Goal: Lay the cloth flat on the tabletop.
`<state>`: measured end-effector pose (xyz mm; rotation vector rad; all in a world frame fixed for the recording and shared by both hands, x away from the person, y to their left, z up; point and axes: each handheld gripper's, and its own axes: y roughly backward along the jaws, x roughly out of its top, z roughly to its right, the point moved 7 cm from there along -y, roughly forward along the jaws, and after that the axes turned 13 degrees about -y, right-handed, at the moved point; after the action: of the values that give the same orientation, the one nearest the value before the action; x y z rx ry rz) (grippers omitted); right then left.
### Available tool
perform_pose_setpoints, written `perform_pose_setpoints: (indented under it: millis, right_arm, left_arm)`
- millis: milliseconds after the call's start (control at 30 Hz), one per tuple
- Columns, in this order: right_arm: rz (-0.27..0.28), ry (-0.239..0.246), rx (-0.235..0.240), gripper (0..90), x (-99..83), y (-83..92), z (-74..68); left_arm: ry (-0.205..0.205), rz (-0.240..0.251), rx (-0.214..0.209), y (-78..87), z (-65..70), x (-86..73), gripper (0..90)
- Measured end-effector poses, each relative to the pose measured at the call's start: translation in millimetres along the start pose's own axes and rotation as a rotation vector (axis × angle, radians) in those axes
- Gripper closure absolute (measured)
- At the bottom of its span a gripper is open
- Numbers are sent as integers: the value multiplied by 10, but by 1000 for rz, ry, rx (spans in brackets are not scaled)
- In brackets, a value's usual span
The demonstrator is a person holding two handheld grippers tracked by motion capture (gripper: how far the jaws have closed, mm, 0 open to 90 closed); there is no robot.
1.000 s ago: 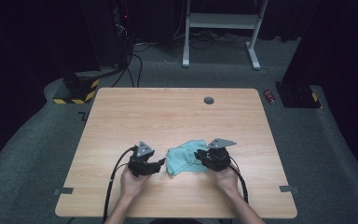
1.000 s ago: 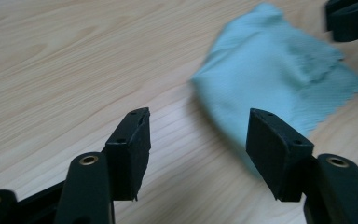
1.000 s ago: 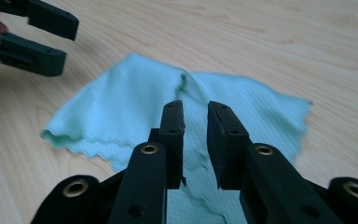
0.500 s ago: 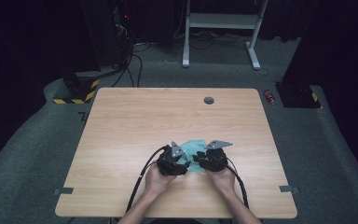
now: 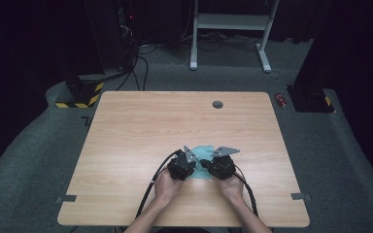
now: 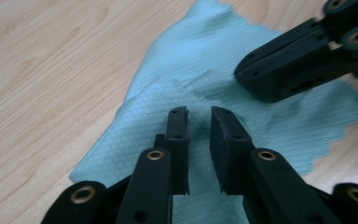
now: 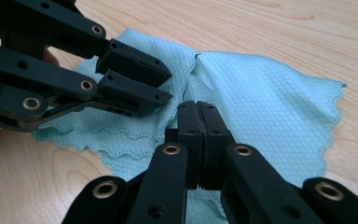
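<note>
A light teal cloth point(image 5: 205, 151) lies crumpled on the wooden table point(image 5: 175, 121) near its front middle. My left gripper point(image 5: 193, 163) sits at the cloth's left part. In the left gripper view its jaws point(image 6: 199, 116) have just been closing and stand a narrow gap apart over the cloth point(image 6: 186, 51), with no pad pressing on it. My right gripper point(image 5: 207, 164) is just beside it. Its jaws point(image 7: 197, 109) have just closed and pinch a raised fold of the cloth point(image 7: 270, 98). Both grippers' tips are close together: the left gripper point(image 7: 165, 84) is seen from the right one, the right gripper point(image 6: 244, 77) from the left one.
A small grey round cap point(image 5: 217, 104) sits in the table's far edge. Black cables trail from both grippers toward the front edge. On the floor beyond are a yellow-black base point(image 5: 80, 94), a white frame point(image 5: 230, 22) and a red can point(image 5: 282, 100).
My left gripper moved right from beside the cloth onto it and now sits next to the right gripper. The right gripper stayed in place. The cloth looks more bunched and covered.
</note>
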<state>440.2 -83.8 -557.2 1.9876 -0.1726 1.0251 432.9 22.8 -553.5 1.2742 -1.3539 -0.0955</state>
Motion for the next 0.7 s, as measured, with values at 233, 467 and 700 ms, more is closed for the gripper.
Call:
perform_pose_setpoints:
  millis: [233, 467, 700]
  right_arm:
    - [6, -4, 5, 894, 14, 2, -1]
    - [6, -6, 5, 896, 8, 0, -9]
    - [15, -3, -1, 897, -5, 39, 15]
  left_arm:
    - [-49, -20, -5, -30, 93, 65, 459]
    - [-43, -43, 35, -81, 63, 55, 672]
    - [-27, -27, 42, 61, -62, -8, 888]
